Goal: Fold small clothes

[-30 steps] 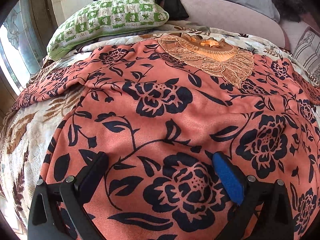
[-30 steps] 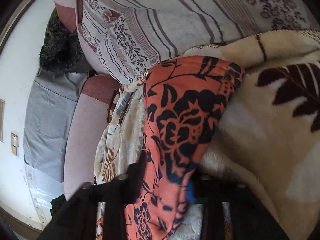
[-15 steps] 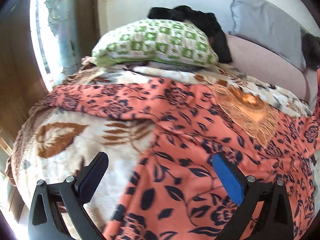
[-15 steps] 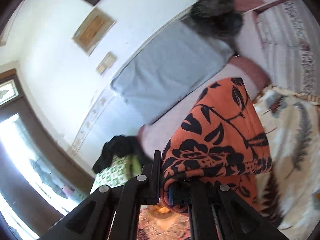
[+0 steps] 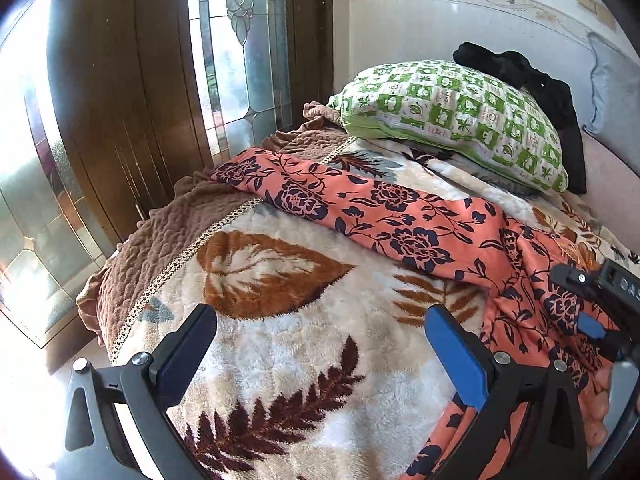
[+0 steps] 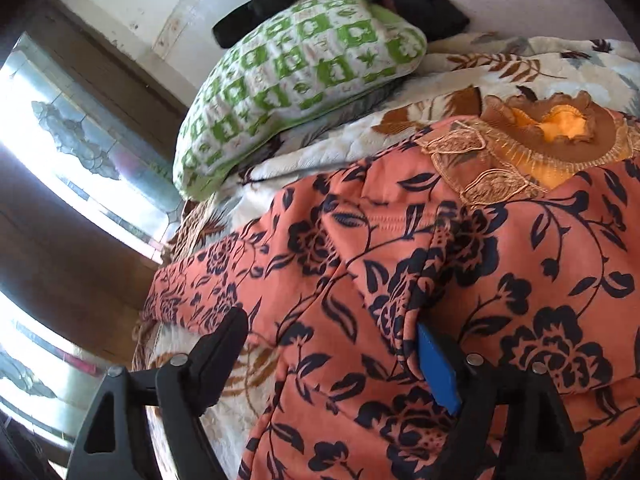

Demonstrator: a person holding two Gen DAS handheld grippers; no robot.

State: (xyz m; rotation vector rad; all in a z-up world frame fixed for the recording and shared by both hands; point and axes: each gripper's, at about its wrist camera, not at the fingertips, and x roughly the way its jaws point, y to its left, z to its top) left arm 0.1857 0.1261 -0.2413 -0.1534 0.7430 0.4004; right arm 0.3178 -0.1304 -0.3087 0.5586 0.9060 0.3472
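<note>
My right tool has just opened wide, releasing the sleeve it carried onto the orange floral garment; left tool open, empty.

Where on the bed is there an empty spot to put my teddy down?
The fluffy leaf blanket is bare between the brown quilted edge and the orange flowered garment, right under the open left hand-held gripper. It is crowded nearer the green pillow and on the garment side.
</note>
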